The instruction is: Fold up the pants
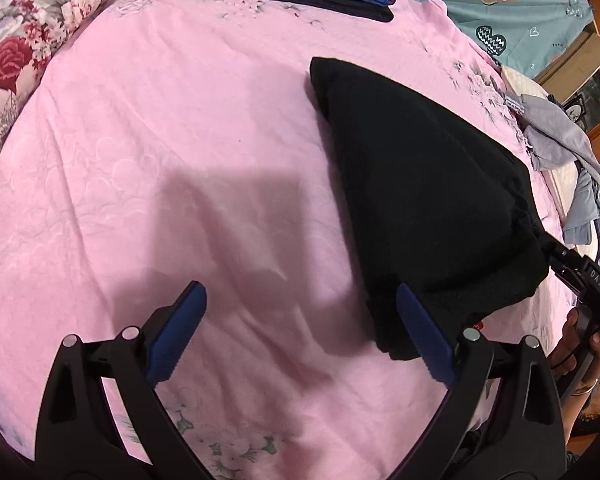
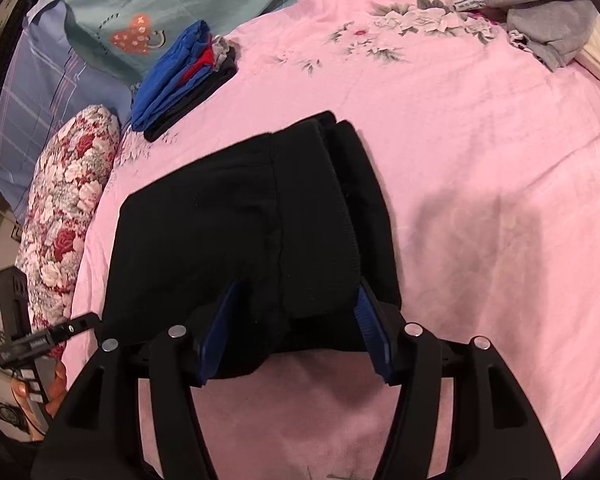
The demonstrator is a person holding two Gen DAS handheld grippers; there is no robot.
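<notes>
Pants of thick black fabric point(image 2: 252, 232), folded into a compact bundle, lie on the pink floral bedsheet point(image 1: 160, 140). Your right gripper point(image 2: 296, 332) straddles their near edge — blue pads either side, whether pinching I cannot tell. Your left gripper point(image 1: 300, 328) hangs spread wide over bare sheet, its right pad just beside the bundle. A stack of folded blue, red and black clothes point(image 2: 180, 80) sits far off.

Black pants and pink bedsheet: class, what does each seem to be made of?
Black pants: probably a thick, matte knit or fleece; soft bulky folds, a ribbed band, no sheen.
Pink bedsheet: likely thin woven cotton or a blend; fine creases, faint embossed pattern, printed flowers.
</notes>
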